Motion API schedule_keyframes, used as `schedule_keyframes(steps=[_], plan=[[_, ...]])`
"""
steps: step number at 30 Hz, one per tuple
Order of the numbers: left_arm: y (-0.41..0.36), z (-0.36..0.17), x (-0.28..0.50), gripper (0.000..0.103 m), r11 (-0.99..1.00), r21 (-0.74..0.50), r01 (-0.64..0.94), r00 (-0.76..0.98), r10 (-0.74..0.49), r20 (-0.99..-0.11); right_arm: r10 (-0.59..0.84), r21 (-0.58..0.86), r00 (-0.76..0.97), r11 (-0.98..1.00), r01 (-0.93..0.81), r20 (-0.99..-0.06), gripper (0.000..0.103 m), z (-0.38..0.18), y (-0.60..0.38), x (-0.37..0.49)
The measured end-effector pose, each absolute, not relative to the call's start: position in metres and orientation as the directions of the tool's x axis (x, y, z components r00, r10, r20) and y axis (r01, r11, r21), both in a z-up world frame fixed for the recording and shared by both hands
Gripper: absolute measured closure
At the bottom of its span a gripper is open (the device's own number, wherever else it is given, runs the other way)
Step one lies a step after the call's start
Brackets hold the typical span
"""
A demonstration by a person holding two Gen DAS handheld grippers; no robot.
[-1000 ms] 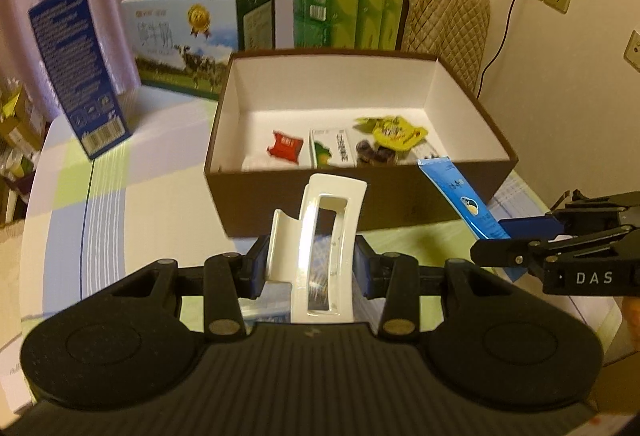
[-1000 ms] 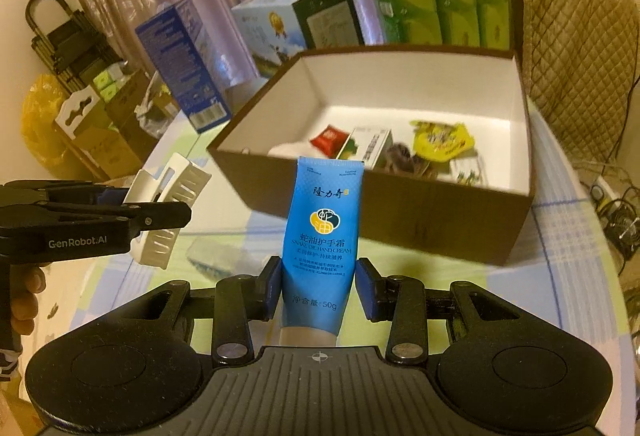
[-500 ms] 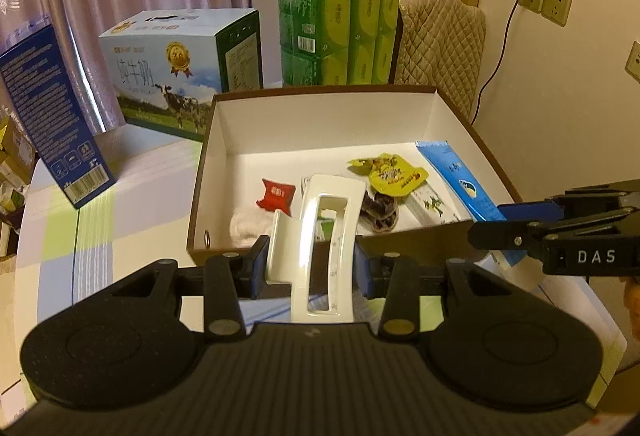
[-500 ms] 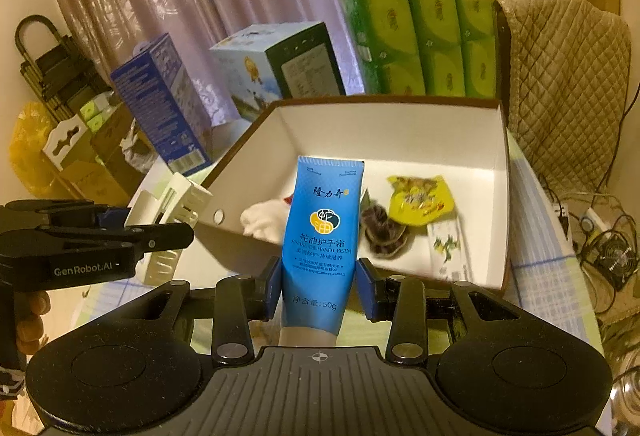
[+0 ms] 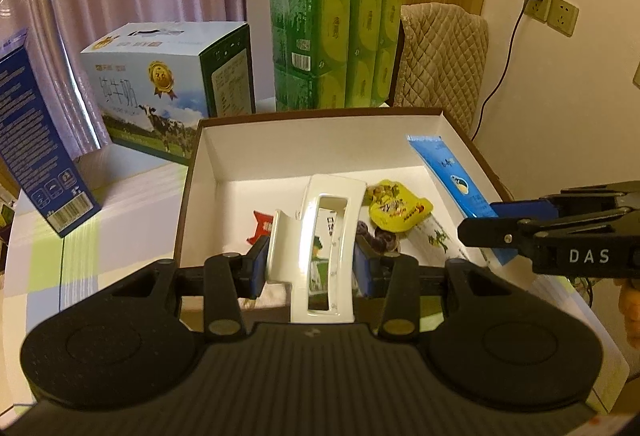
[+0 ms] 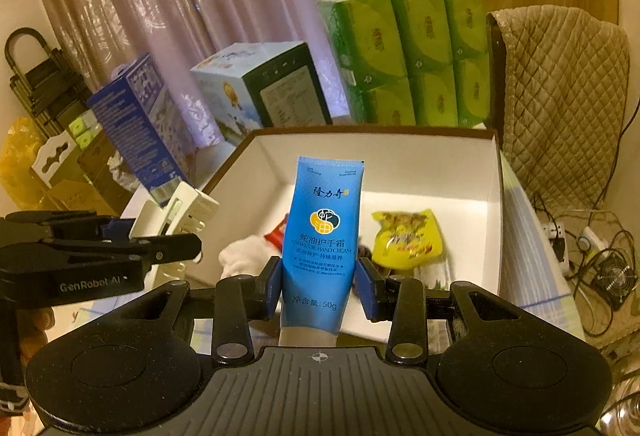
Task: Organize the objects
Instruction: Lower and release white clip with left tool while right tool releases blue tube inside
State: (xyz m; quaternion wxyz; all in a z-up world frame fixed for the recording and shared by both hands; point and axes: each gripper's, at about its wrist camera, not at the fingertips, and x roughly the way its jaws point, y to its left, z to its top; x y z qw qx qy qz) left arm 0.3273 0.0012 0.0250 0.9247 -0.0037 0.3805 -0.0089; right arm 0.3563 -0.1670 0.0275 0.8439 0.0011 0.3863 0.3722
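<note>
Two claws are up over the open box (image 5: 191, 172), and each has something in it. My left claw (image 5: 308, 268) is closed on a white hair clip (image 5: 320, 244), its blue pads pressed against the clip's two sides, so the clip stands upright over the near edge of the box. My right claw (image 6: 318, 286) is closed around the lower part of a blue tube of hand cream (image 6: 322, 236), which points up and away from me above the box's near wall. Seen from the left claw, the tube (image 5: 452, 176) hangs over the right side of the box, with the right claw (image 5: 496, 226) beside it.

Down in the box lie a yellow packet (image 6: 406, 238) towards the right, a small red packet (image 5: 262, 226) and something white and soft (image 6: 242, 256) towards the left, and a dark thing just near the yellow packet that I cannot make out.

Beyond the box on the table (image 5: 120, 204) stand a milk carton box (image 5: 168, 88), a tall blue box (image 5: 36, 164) to the far left, and a stack of green tissue packs (image 6: 408, 52). A quilted chair back (image 6: 564, 96) sits to the right.
</note>
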Motion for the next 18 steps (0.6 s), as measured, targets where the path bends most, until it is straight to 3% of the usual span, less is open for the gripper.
schedule_keyframes(steps=[18], plan=[[0.009,0.014,0.376,0.065,1.0,-0.003,0.0,0.702,-0.002,-0.712,0.573,0.246,0.47,0.771,-0.588,-0.672,0.067,0.018,-0.162,0.404]])
